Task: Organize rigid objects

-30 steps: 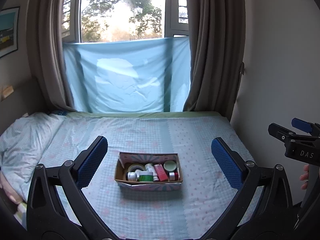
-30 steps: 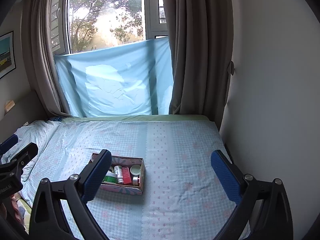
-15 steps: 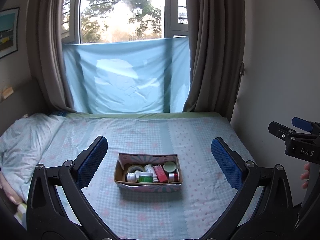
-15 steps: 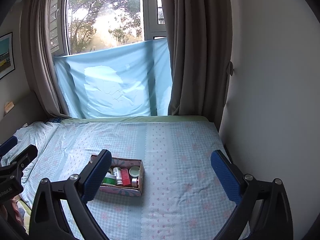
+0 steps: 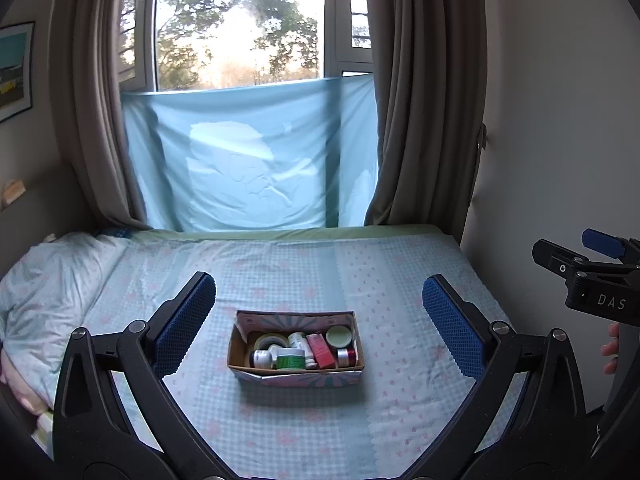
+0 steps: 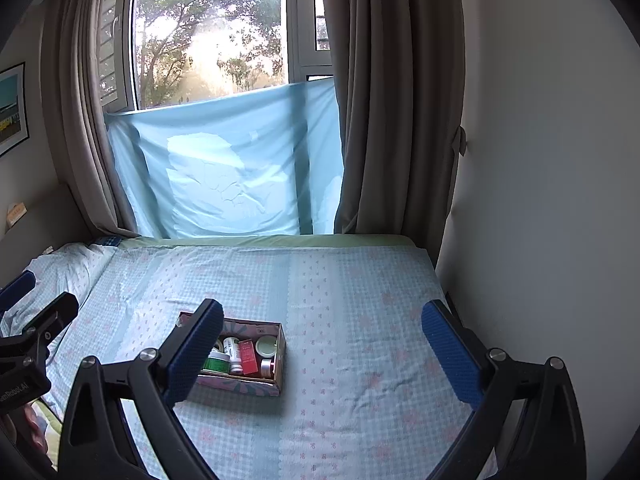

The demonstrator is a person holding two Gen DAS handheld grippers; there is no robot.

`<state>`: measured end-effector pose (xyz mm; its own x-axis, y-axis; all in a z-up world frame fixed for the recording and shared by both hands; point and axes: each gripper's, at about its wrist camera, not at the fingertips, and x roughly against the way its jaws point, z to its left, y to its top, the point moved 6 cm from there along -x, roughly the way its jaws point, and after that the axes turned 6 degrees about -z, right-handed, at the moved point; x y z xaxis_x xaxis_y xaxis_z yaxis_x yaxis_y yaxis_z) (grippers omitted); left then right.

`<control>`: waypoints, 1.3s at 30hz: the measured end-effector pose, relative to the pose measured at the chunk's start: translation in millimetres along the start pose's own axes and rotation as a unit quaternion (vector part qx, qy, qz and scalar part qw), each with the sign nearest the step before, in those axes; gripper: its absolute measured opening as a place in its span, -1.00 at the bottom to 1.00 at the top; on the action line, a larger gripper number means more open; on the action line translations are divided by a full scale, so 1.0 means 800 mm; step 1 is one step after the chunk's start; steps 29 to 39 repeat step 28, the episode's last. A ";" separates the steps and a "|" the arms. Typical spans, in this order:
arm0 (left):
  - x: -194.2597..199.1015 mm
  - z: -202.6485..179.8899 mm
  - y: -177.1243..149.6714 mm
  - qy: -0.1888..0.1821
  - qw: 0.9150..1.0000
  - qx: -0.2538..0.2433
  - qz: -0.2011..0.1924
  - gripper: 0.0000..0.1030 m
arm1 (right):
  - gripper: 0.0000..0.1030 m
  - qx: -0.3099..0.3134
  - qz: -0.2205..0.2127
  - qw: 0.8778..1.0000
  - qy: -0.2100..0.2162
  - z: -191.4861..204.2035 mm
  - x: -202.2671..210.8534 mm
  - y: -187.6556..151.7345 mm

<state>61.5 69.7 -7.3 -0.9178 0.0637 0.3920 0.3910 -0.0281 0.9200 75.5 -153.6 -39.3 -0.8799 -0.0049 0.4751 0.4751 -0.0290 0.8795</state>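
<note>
A small open cardboard box (image 5: 296,374) stands on the bed, holding several small jars, bottles, a tape roll and a red carton (image 5: 320,350). My left gripper (image 5: 320,312) is open and empty, held above and in front of the box, which shows between its fingers. My right gripper (image 6: 320,336) is open and empty, to the right of the box (image 6: 276,386); its left finger (image 6: 196,352) covers the box's left part. The red carton (image 6: 248,356) shows there too.
The bed has a light blue checked sheet (image 5: 360,280). A pillow (image 5: 48,280) lies at the left. A blue cloth (image 5: 256,160) hangs across the window between brown curtains. A wall (image 6: 540,200) runs along the bed's right side.
Both grippers have drifted very slightly; the box sits a little lower in both views. Nothing was gripped or released.
</note>
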 end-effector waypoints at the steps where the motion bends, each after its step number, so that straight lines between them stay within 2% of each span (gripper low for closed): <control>1: 0.000 0.000 0.000 0.001 1.000 -0.001 0.000 1.00 | 0.92 0.001 0.000 1.000 0.000 0.000 0.000 0.000; 14: -0.004 0.010 0.001 0.008 1.000 0.019 -0.014 1.00 | 0.92 0.008 -0.001 1.000 0.007 0.003 -0.004 0.004; 21: -0.005 0.018 0.013 0.036 0.999 0.003 -0.037 1.00 | 0.92 0.015 -0.011 1.000 0.016 0.011 -0.016 0.015; 24: -0.022 0.018 0.012 0.048 0.998 -0.012 -0.028 1.00 | 0.92 0.008 -0.007 1.000 0.016 0.014 -0.030 0.017; 28: -0.056 0.019 0.001 0.035 0.999 -0.012 -0.002 1.00 | 0.92 0.006 0.016 1.000 0.009 0.019 -0.059 0.010; 39: -0.056 0.019 0.001 0.035 0.999 -0.012 -0.002 1.00 | 0.92 0.006 0.016 1.000 0.009 0.019 -0.059 0.010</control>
